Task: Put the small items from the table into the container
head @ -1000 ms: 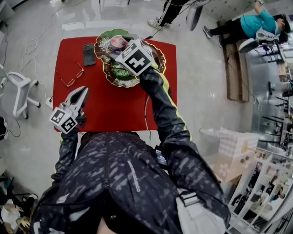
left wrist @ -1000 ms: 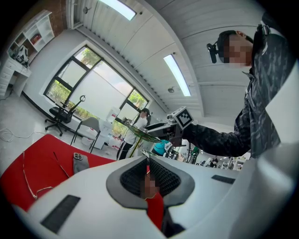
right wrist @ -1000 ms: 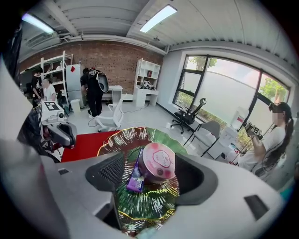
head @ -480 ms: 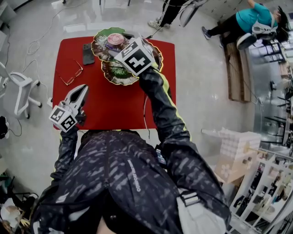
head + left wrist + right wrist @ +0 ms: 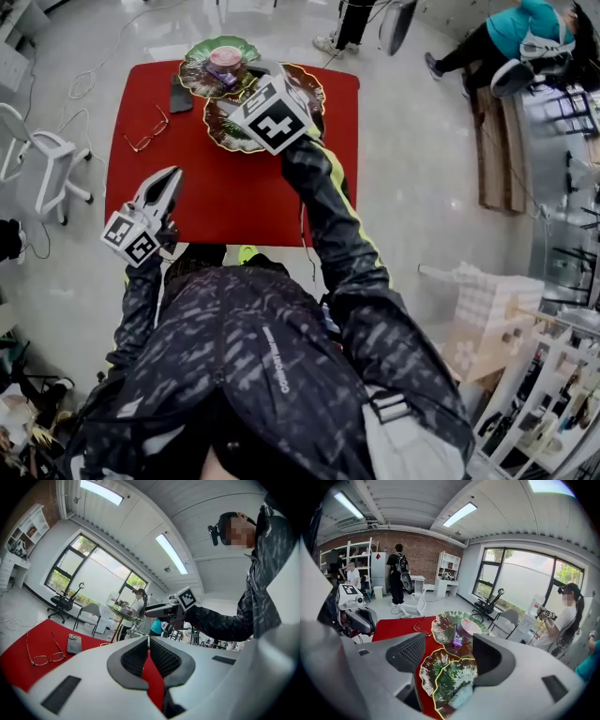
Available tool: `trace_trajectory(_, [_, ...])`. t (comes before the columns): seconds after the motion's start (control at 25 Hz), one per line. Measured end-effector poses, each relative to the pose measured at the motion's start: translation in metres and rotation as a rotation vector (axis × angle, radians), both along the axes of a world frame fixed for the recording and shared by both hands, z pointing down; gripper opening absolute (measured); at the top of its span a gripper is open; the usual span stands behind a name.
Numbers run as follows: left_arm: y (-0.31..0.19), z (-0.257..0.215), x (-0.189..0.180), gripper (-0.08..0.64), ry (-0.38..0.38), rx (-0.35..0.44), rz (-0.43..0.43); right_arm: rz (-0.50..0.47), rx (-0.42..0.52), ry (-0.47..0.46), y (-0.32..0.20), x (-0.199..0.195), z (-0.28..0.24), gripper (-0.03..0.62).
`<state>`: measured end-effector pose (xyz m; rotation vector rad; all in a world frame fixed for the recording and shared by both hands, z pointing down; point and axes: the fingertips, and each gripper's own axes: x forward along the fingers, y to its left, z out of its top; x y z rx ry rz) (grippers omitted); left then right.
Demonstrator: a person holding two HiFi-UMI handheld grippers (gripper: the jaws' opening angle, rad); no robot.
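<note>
Jaws of my right gripper stand apart, empty, above the leaf-shaped container, which already holds a few items. My left gripper is closed on nothing. Glasses and phone lie on the red table, so I judge about half remains.

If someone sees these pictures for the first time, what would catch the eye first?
The bright red table at the centre of the head view, with glossy leaf-shaped dishes at its far side. The right gripper hangs over them, jaws apart.
</note>
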<state>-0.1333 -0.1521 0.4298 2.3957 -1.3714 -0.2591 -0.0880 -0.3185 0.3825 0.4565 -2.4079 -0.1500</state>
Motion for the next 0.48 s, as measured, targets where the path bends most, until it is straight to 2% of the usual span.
trace_trajectory(0.48, [0.028,-0.007,0.023,0.012,-0.015,0.005,0.019,0.006,-0.055,-0.015,0.048,0.023,0.017,0.319])
